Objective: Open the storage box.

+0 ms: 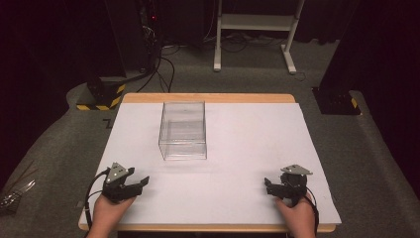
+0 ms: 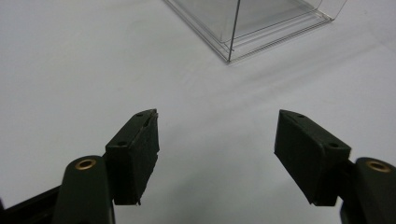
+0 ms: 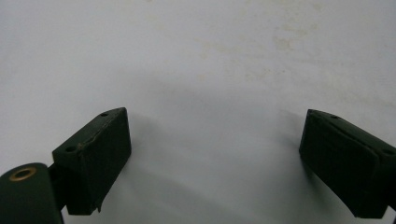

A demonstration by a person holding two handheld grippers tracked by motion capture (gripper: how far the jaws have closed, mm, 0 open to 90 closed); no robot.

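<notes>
On the white-covered wooden surface (image 1: 257,148), a clear rectangular plastic box (image 1: 183,130) stands empty and untouched left of centre toward the far edge, while the left tongs (image 1: 140,184) and right tongs (image 1: 270,186) rest near the front edge, both spread and holding nothing, so no work appears begun.

Left gripper (image 2: 216,158) seen along its two black jaws, spread wide apart with nothing between them, above a white tabletop (image 2: 70,70). Brass-coloured fasteners visible at the jaw bases. Corner of a clear plastic box (image 2: 261,28) stood on the tabletop ahead, well apart from the jaws, toward the far edge.
</notes>
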